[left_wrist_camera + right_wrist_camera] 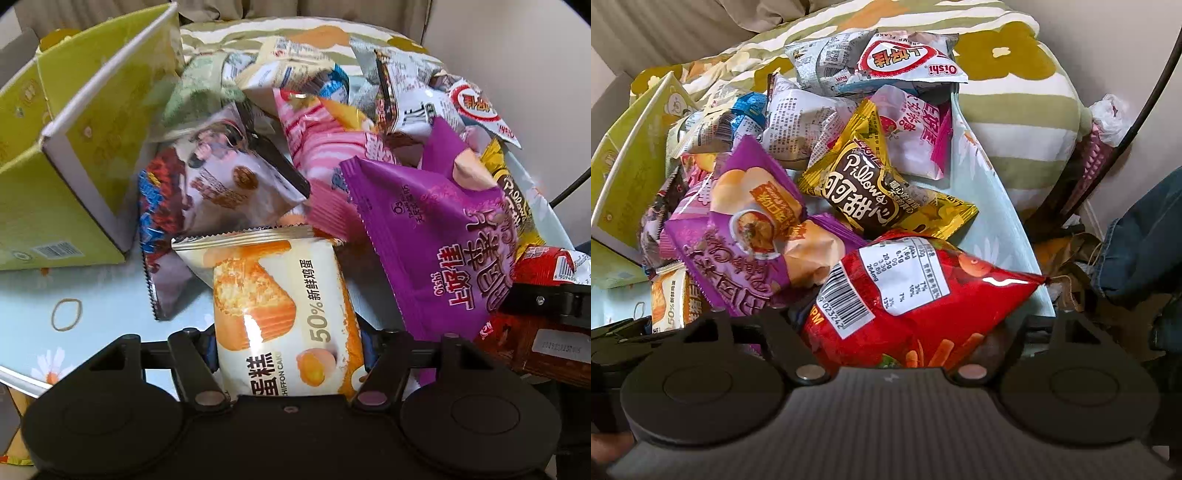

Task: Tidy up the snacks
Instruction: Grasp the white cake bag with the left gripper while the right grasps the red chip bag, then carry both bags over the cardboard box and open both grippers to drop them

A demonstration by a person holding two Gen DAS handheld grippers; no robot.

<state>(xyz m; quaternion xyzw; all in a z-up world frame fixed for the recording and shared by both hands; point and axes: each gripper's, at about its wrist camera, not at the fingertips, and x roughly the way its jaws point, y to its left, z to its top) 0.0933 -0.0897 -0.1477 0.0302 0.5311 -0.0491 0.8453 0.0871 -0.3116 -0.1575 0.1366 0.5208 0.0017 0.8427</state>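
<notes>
Snacks in crinkled foil and plastic packets lie heaped on a pale blue, daisy-printed tablecloth (33, 291), and as far as these views show, sorting has scarcely begun: the yellow-green cardboard box (55, 206) with white inner walls stands just left of the pile, tipped toward it, and what shows of its inside holds nothing. Left gripper (290, 345) straddles a cream-and-orange chiffon cake packet (280, 310), a flat glossy pillow pack with sawtooth seals; its black fingers sit tight against both sides, so I judge it clamped on that packet, which lies at the near edge of the heap. Right gripper (905, 338) frames a puffy red crisp bag (923, 291) with a white nutrition label and barcode; the jaws stand wider around it, and whether the pads already press on the bag I cannot tell. Behind these lie a purple matte-sheen bag (436, 236), air-filled and creased, a small gold foil packet with a brown oval label (871, 192), a pink striped wrapper (321, 147) and several white printed sachets further back. A thin rubber band (66, 314) rests on the cloth, apart from the heap. Nearly everything remains to be moved; the slick, air-cushioned bags will probably slip or squash under a hard squeeze.
</notes>
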